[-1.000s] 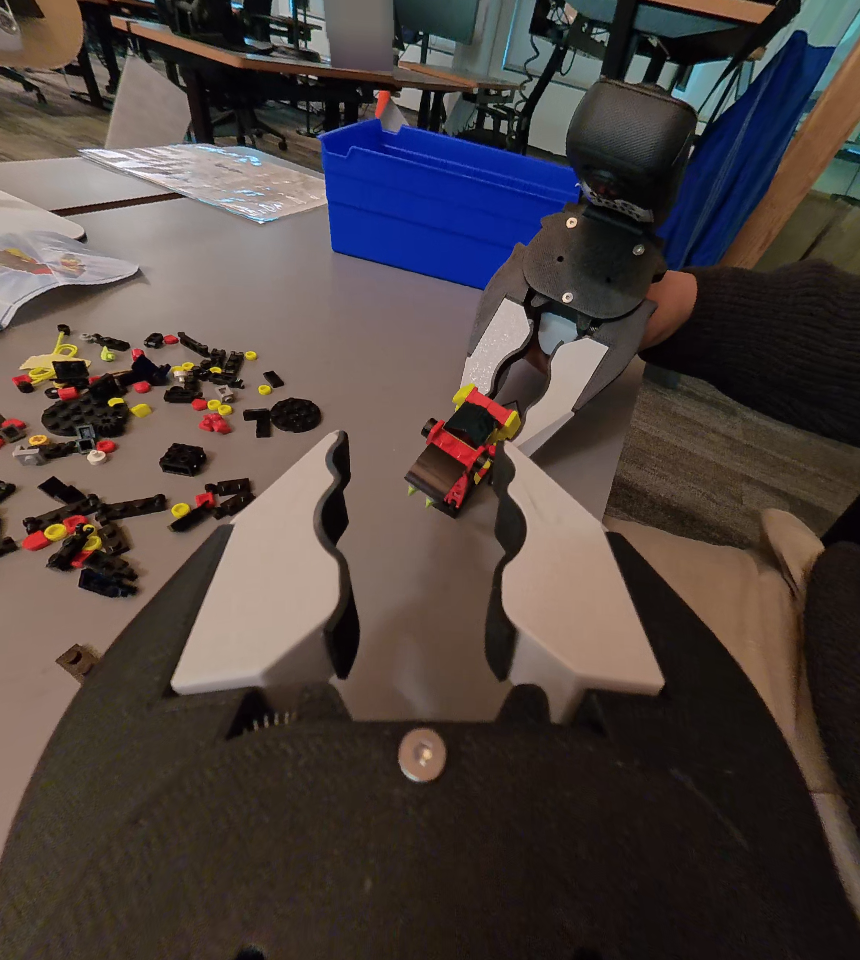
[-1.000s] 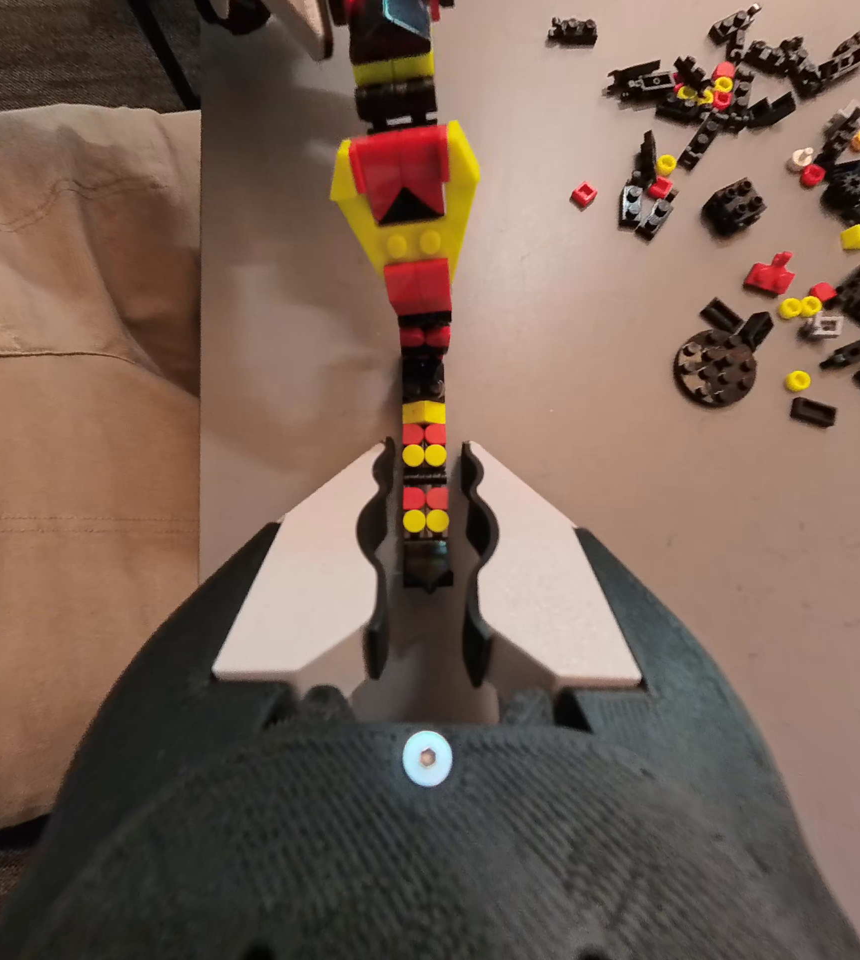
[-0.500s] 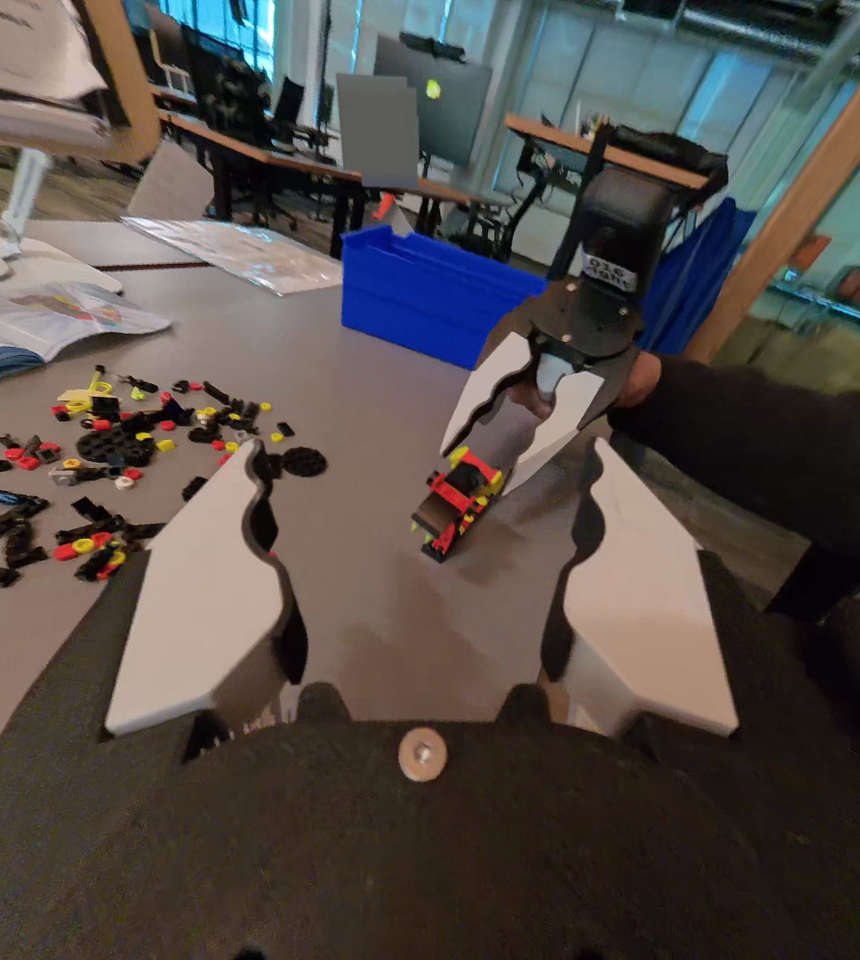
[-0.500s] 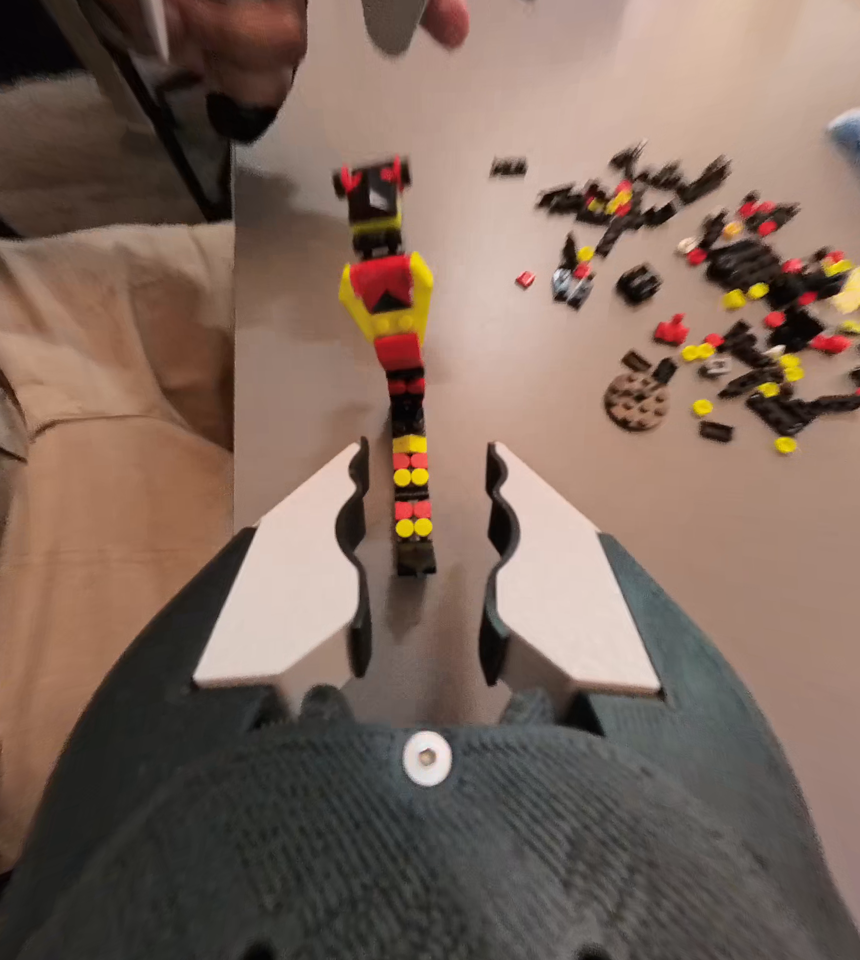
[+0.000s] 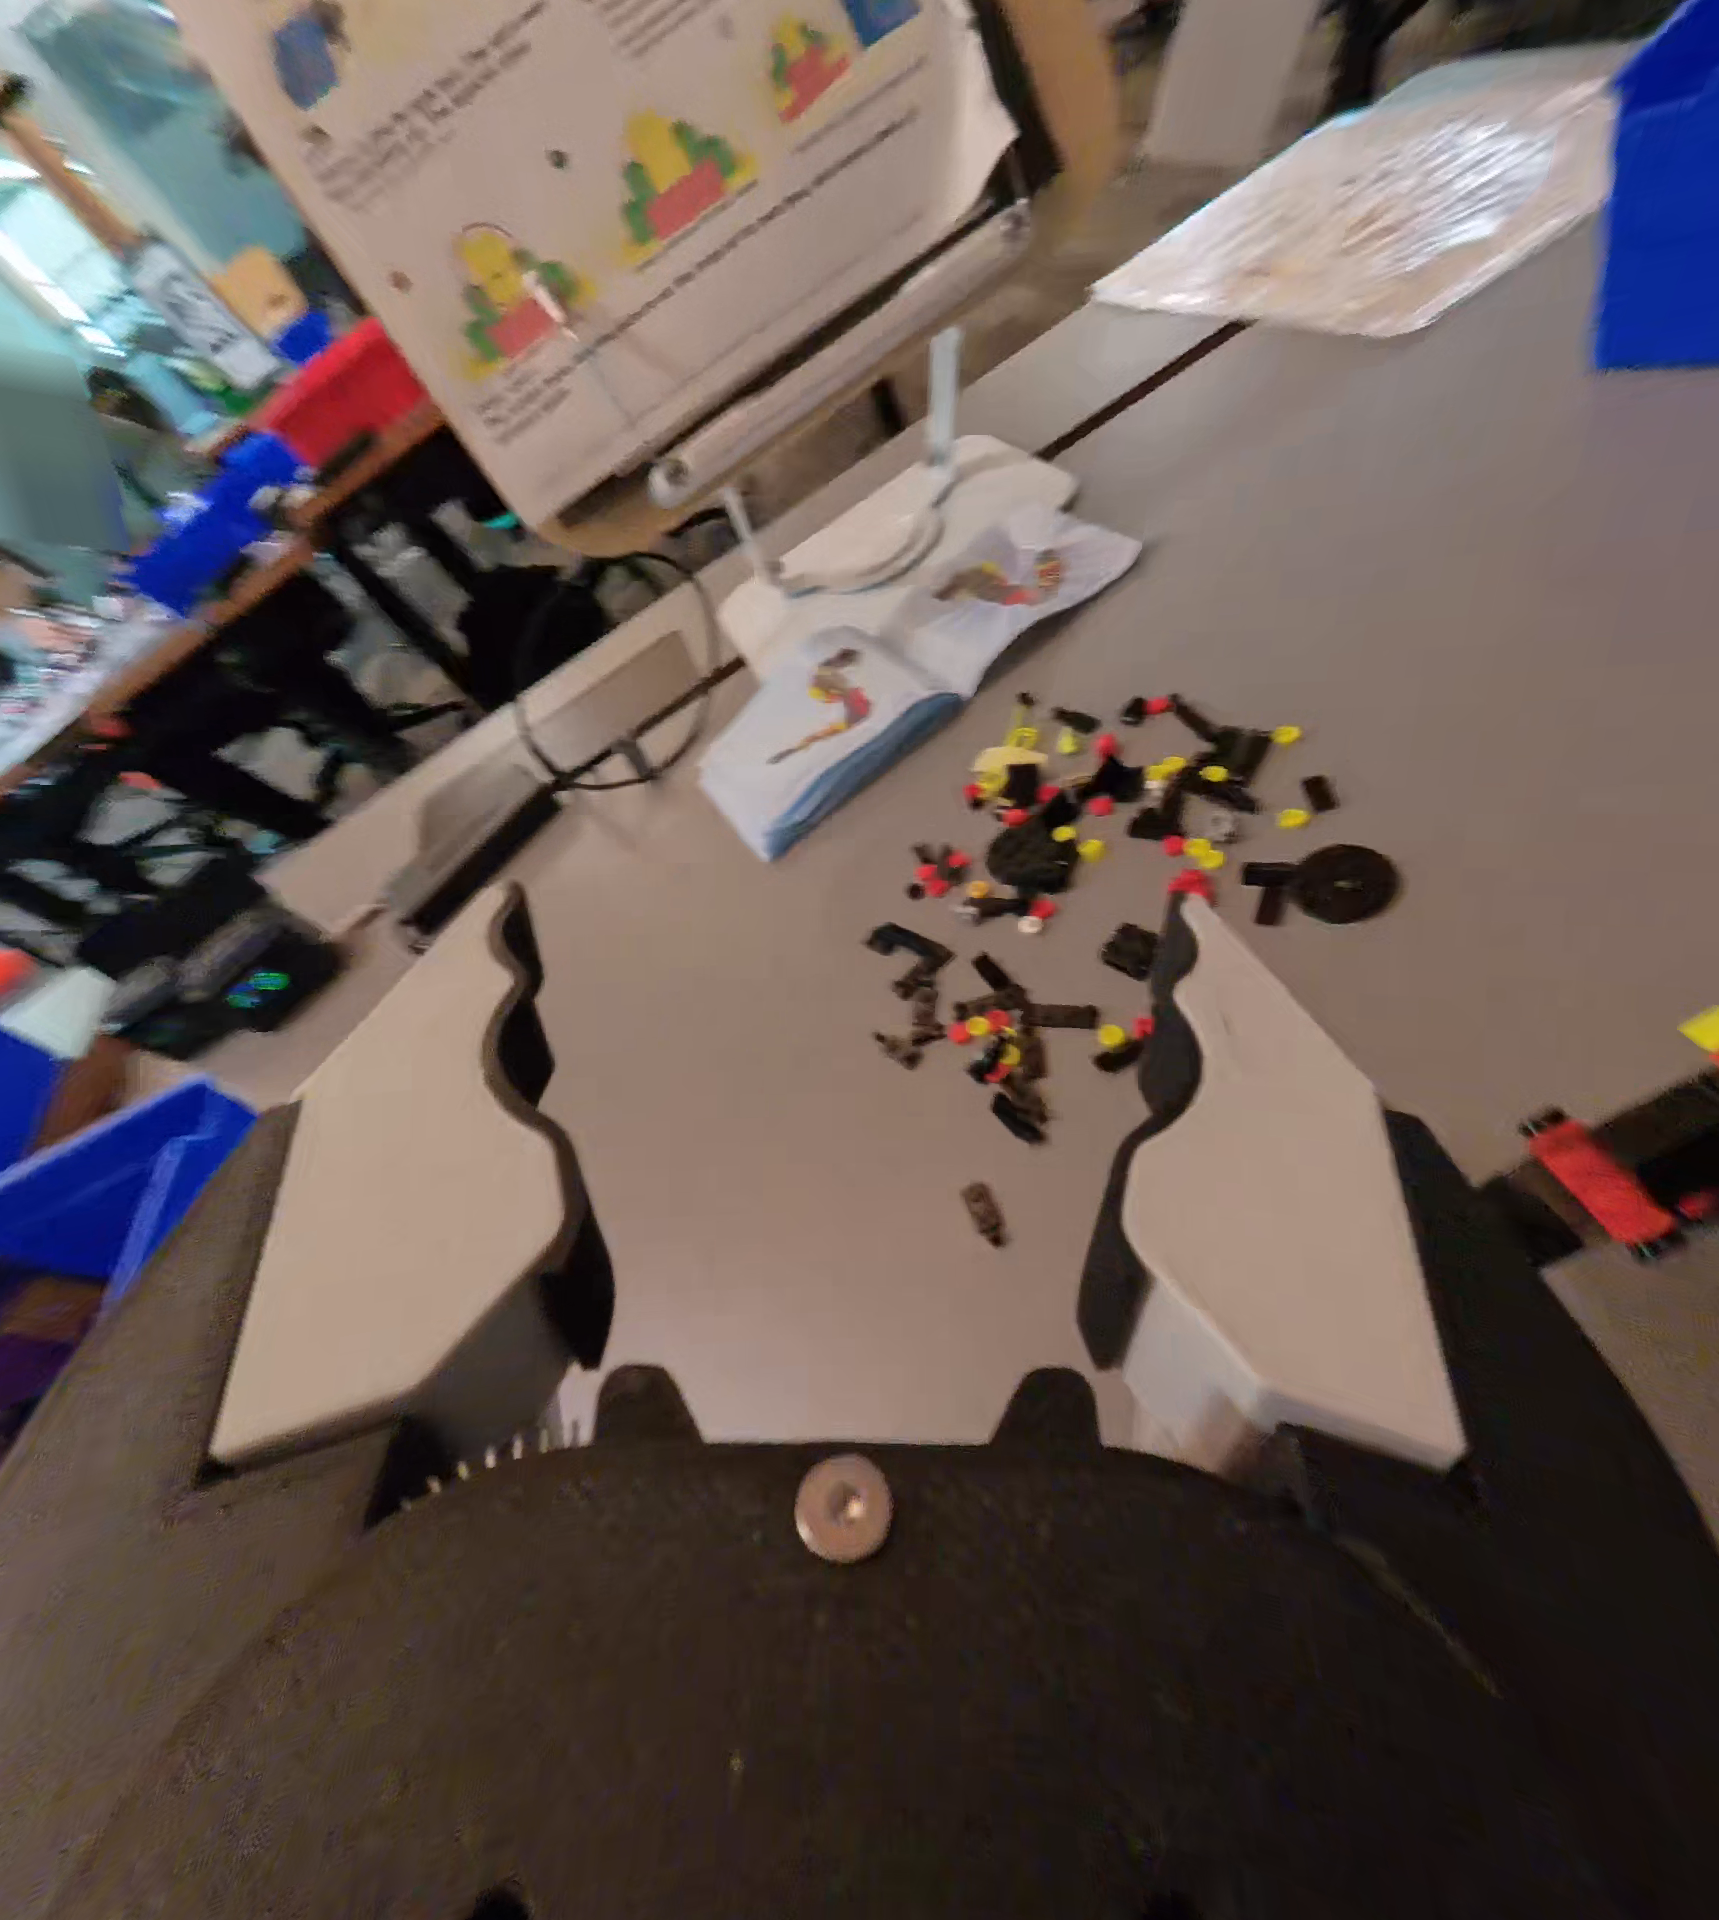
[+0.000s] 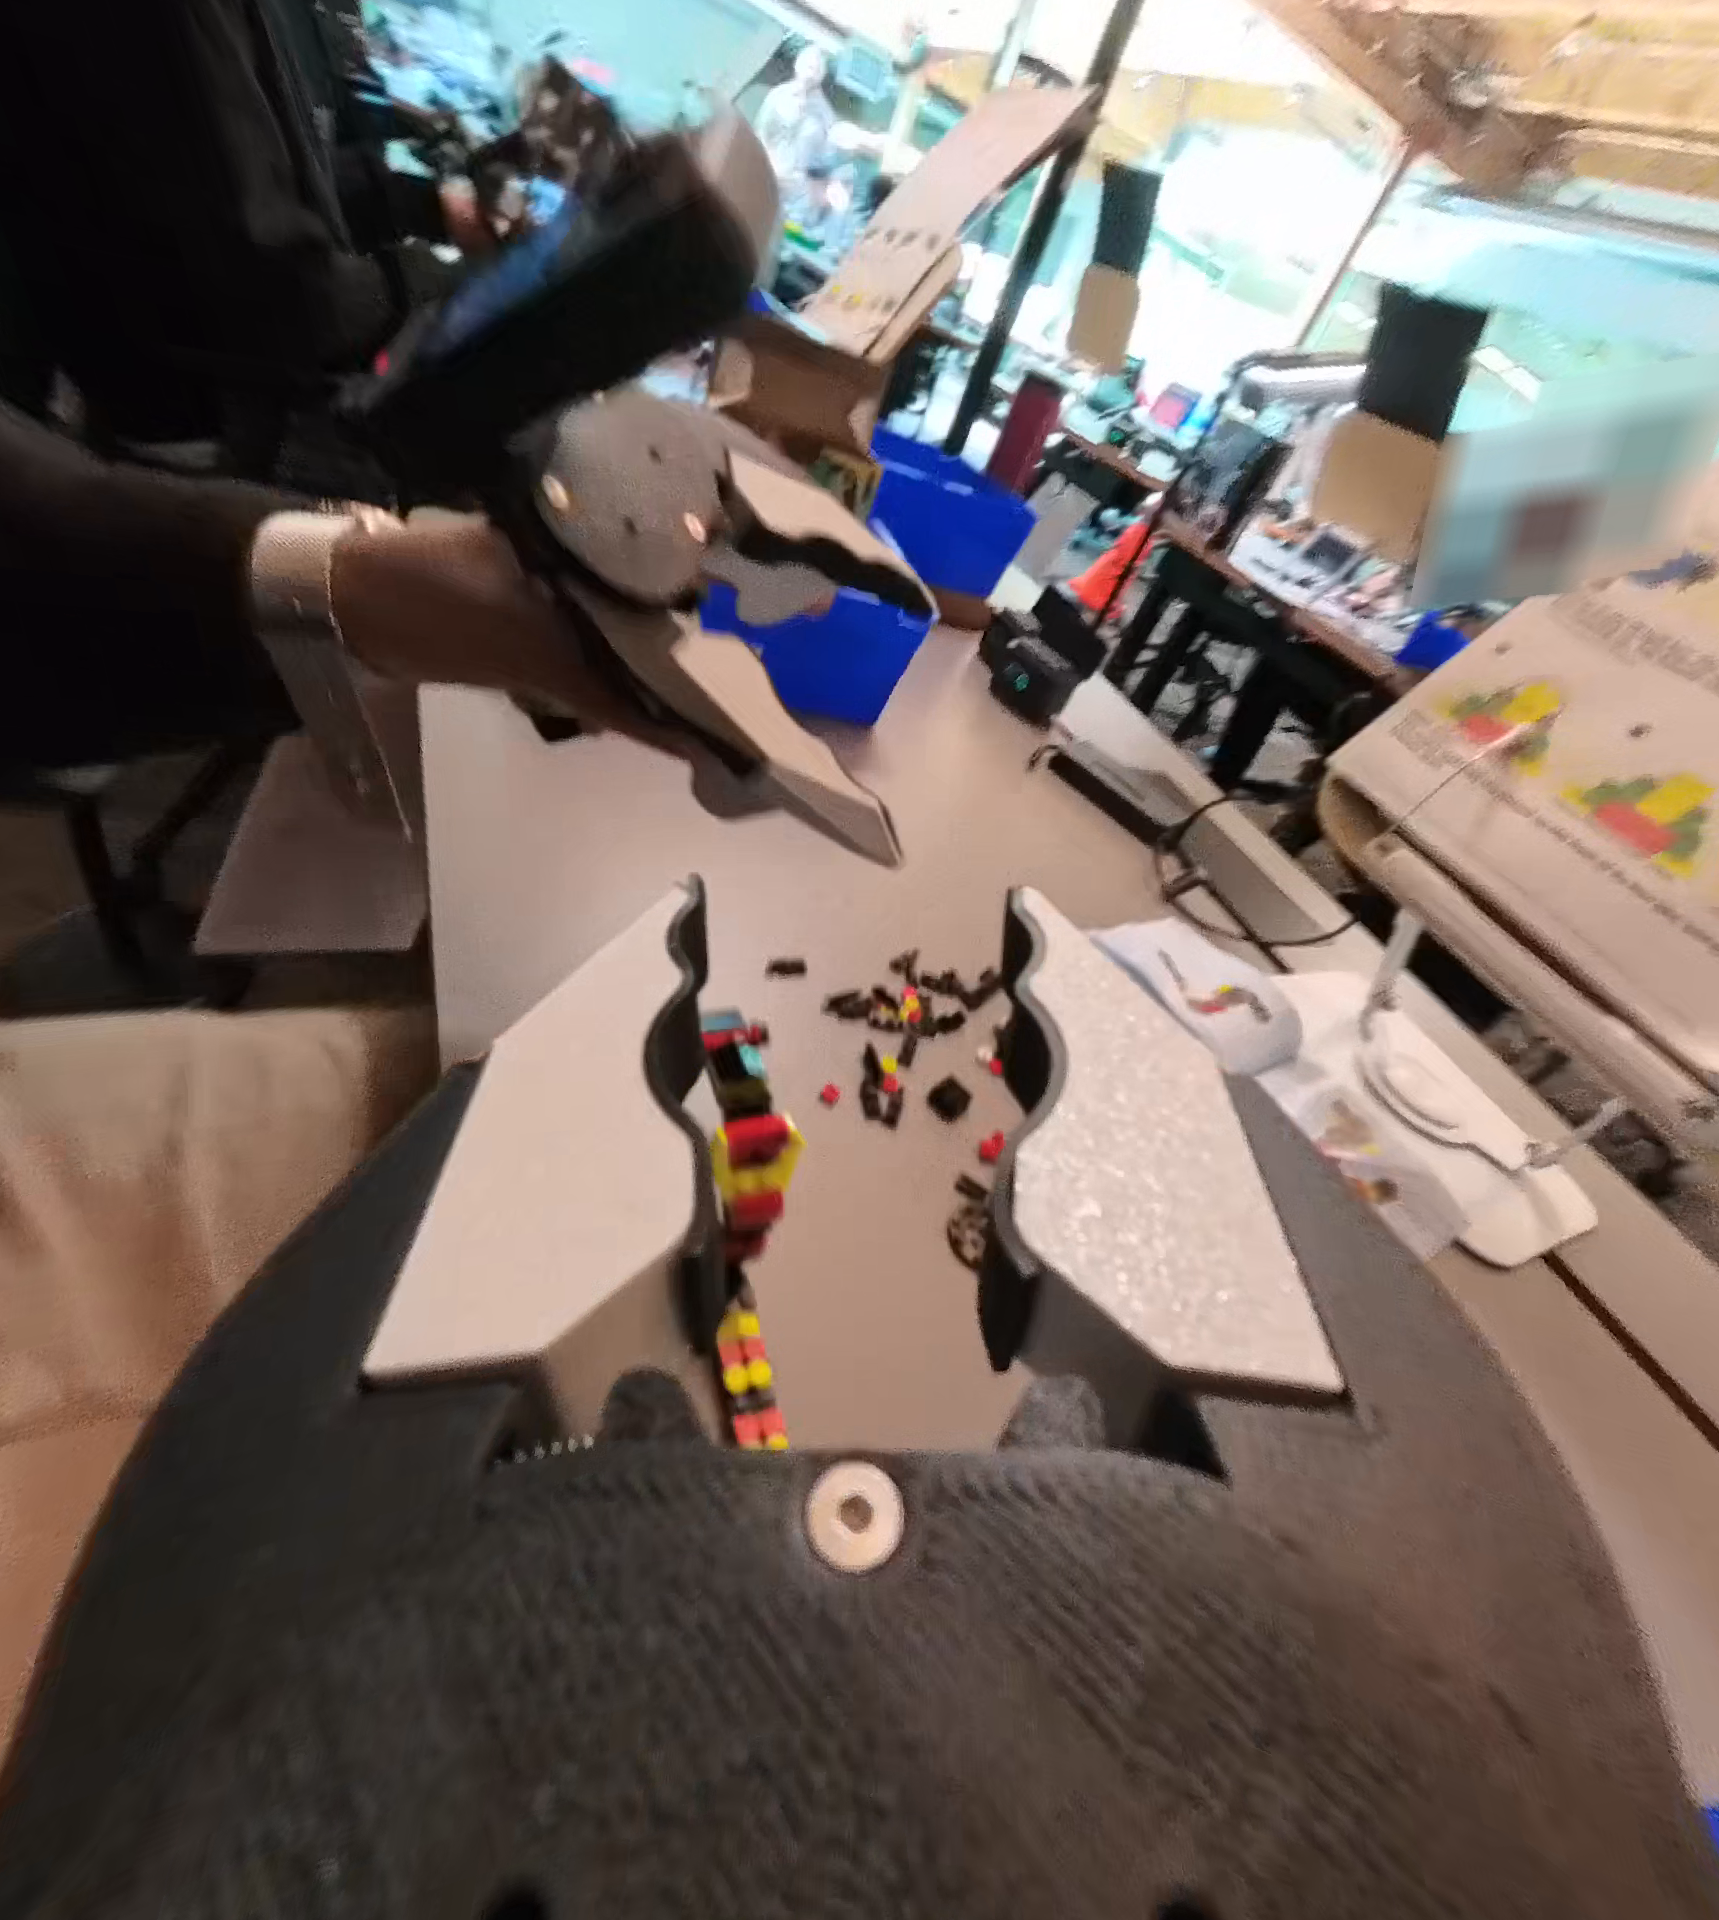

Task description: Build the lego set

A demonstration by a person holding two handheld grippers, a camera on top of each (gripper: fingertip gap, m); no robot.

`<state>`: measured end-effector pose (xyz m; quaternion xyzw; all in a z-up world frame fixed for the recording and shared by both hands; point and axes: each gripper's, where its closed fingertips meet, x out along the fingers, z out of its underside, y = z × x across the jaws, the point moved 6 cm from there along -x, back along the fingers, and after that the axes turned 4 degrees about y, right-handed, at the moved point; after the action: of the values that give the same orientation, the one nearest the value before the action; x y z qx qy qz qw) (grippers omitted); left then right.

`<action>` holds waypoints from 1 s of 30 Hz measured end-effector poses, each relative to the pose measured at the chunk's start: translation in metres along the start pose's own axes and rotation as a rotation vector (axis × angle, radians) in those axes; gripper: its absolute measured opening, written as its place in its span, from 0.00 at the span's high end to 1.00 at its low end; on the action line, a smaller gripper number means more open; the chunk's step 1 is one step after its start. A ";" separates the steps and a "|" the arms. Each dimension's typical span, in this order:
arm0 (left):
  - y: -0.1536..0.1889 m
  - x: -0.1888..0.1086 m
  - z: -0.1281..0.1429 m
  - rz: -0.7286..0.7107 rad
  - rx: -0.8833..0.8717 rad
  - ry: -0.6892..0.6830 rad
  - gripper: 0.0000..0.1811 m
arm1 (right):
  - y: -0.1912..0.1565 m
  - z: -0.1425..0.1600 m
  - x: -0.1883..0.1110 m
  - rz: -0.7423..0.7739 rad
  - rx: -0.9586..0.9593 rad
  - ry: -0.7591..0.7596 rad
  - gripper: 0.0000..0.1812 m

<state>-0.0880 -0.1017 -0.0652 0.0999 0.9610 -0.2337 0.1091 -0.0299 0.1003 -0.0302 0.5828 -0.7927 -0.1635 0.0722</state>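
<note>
I'm looking out over a busy workshop, with benches and blue bins at the back and a grey counter point(image 5: 1457, 540) in front carrying everything I need. An open instruction booklet point(image 5: 865, 717) lies near a white stand that holds a printed board.

The built lego model point(image 6: 746, 1174), a long thin piece in red, yellow and black, lies flat on the counter near the edge closest to me. In the right wrist view its long axis runs straight away from the camera, almost in line with the right tongs point(image 6: 850, 935). It sits under their gap, close against the left finger. Those tongs are spread wide and hold nothing. They look raised above the model, though I cannot be sure they are clear of it.

The left tongs point(image 5: 844, 914) are also wide open and empty, aimed at the scatter of loose pieces point(image 5: 1094, 894) farther along the counter. From there the model shows only at the far right edge, cut off by the frame. I judge the right tongs nearer the model and the left nearer the loose parts, so the left would fetch the next piece.

Both views are blurred. The small pieces run together, and I cannot make out their shapes. The model's near end is hidden behind the right tool's body.
</note>
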 end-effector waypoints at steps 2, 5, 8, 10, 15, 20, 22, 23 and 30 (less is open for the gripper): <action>0.006 -0.001 -0.019 -0.026 0.065 0.032 0.54 | -0.019 -0.027 0.004 0.085 -0.045 0.011 0.75; 0.028 -0.008 -0.046 0.021 0.159 0.123 1.00 | -0.057 -0.061 0.008 0.140 -0.170 0.038 0.95; 0.041 -0.007 -0.064 -0.060 0.235 0.109 1.00 | -0.088 -0.083 0.011 0.222 -0.283 0.092 1.00; 0.044 -0.004 -0.071 -0.141 0.247 0.072 1.00 | -0.095 -0.089 0.013 0.356 -0.277 0.098 1.00; 0.056 0.004 -0.084 -0.155 0.242 0.092 1.00 | -0.108 -0.090 0.013 0.452 -0.154 0.118 1.00; 0.059 0.014 -0.089 -0.204 0.237 0.102 1.00 | -0.110 -0.085 0.015 0.439 -0.047 0.076 1.00; 0.059 0.016 -0.091 -0.223 0.229 0.109 1.00 | -0.107 -0.081 0.016 0.436 0.002 0.059 1.00; 0.059 0.016 -0.092 -0.229 0.228 0.113 1.00 | -0.105 -0.079 0.015 0.437 0.033 0.054 1.00; 0.061 0.011 -0.098 -0.270 0.257 0.138 1.00 | -0.102 -0.075 0.015 0.378 0.175 0.059 1.00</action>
<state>-0.0992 -0.0007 -0.0090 -0.0009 0.9331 -0.3596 -0.0031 0.0803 0.0461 0.0039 0.4322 -0.8967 -0.0605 0.0740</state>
